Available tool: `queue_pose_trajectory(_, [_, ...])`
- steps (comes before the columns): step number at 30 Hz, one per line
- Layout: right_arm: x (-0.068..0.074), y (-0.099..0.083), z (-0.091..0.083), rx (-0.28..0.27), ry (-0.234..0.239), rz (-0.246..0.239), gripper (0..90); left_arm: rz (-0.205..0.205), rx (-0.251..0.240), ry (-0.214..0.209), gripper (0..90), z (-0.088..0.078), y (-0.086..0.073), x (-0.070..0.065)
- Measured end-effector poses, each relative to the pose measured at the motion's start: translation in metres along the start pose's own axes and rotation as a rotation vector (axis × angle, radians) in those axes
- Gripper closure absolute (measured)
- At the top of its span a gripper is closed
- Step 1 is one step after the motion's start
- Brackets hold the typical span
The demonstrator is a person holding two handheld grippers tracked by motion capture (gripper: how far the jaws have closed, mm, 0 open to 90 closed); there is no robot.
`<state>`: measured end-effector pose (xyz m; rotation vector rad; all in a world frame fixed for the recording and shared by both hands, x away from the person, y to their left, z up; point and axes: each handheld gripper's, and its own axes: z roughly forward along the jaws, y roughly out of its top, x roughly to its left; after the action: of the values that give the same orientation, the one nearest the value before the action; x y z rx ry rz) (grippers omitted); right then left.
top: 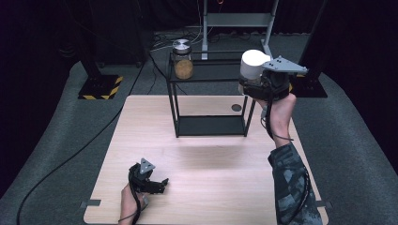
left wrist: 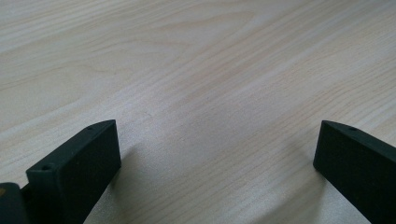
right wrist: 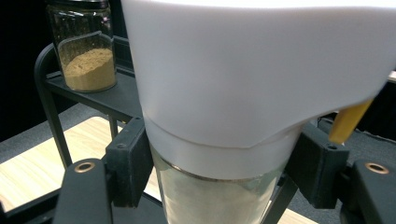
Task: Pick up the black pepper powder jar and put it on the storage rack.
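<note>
Two grippers, two very different jobs right now. On the left, your left gripper (top: 151, 183) sits low over the near part of the wooden table (top: 206, 159), jaws spread wide with nothing between them; its own view looks down on bare wood grain. Leave it parked there, it is well apart from the work.

Moving across, the black wire shelf (top: 210, 101) stands at the far side of the table, and a glass jar with a metal lid (top: 182, 60), part full of brown powder, stands on the left end of its top tier.

On the right, your right gripper (top: 263, 85) is clamped on the white-lidded jar (top: 253, 65), held in the air by the shelf's right end, about level with the top tier. The right gripper view has the pads pinching the glass just below the white lid (right wrist: 243, 74).

If the top tier is your target, keep the jar upright, bring it in over the bare right half, well clear of the powder jar, and lower until the base sits flat before you loosen the jaws. Watch the shelf's frame: a knock could rock it.
</note>
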<state>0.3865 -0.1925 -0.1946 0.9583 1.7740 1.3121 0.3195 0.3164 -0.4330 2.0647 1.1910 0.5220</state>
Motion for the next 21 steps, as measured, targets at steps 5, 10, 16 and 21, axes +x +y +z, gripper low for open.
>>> queue_pose_trajectory(5, [-0.004, 0.003, 0.004, 0.003, 0.008, 0.011, 29.4, 0.001, 0.0, -0.001, 0.2, 0.0, 0.0, 0.0])
queue_pose_trajectory(10, [-0.006, 0.005, 0.005, -0.003, 0.011, 0.018, 29.4, 0.002, 0.0, -0.002, 0.2, 0.0, 0.0, 0.0])
queue_pose_trajectory(16, [-0.008, 0.01, 0.008, -0.006, 0.014, 0.022, 29.4, 0.003, 0.0, -0.003, 0.2, 0.0, 0.0, 0.0])
queue_pose_trajectory(21, [-0.009, 0.014, 0.013, -0.005, 0.015, 0.023, 29.4, 0.004, 0.0, -0.005, 0.2, 0.0, 0.0, 0.0])
